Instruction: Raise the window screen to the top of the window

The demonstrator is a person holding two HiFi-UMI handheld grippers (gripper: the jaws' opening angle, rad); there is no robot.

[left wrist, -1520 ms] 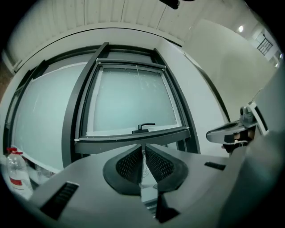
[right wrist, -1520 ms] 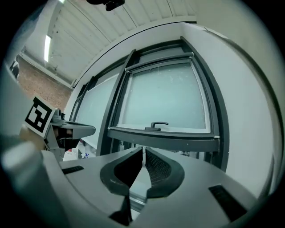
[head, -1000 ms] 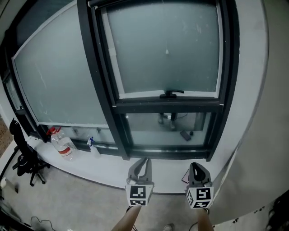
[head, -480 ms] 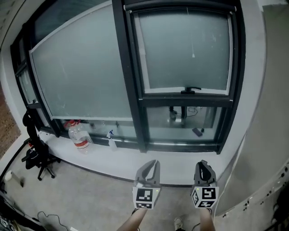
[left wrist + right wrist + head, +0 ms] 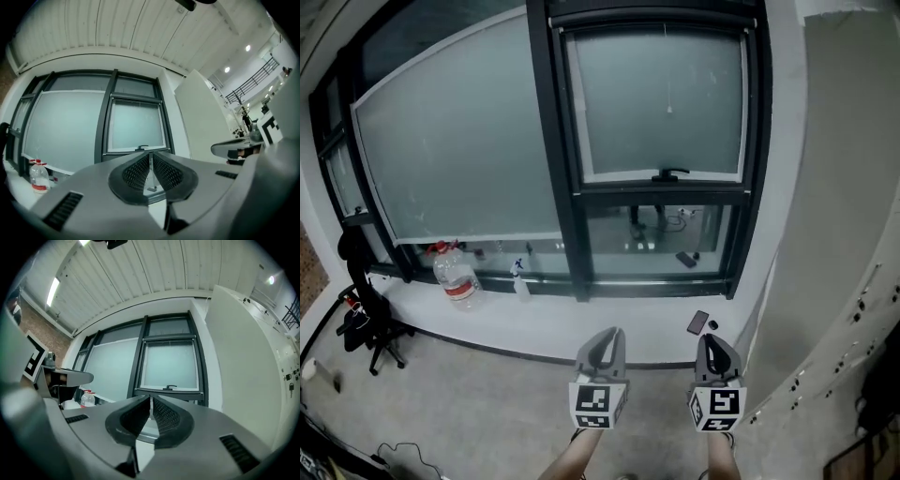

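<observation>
The window screen point(image 5: 661, 103) is a pale frosted panel in the dark-framed right window point(image 5: 756, 141). Its bottom bar with a small black handle point(image 5: 672, 174) sits about two thirds of the way down the frame. A thin pull cord point(image 5: 667, 110) hangs in front of it. The screen also shows far off in the left gripper view point(image 5: 136, 131) and the right gripper view point(image 5: 169, 365). My left gripper point(image 5: 612, 335) and right gripper point(image 5: 711, 340) are low, near the floor side of the sill, well short of the window. Both are shut on nothing.
On the white sill point(image 5: 581, 319) stand a large water bottle point(image 5: 455, 278) and a spray bottle point(image 5: 518, 279); a phone point(image 5: 698, 322) lies at its right end. A black chair point(image 5: 361, 319) is at the left. A white wall panel point(image 5: 844, 234) runs along the right.
The head view has pulled back and swung, so the window sits smaller and further left and the phone has come into sight. Both grippers stay low and shut.
</observation>
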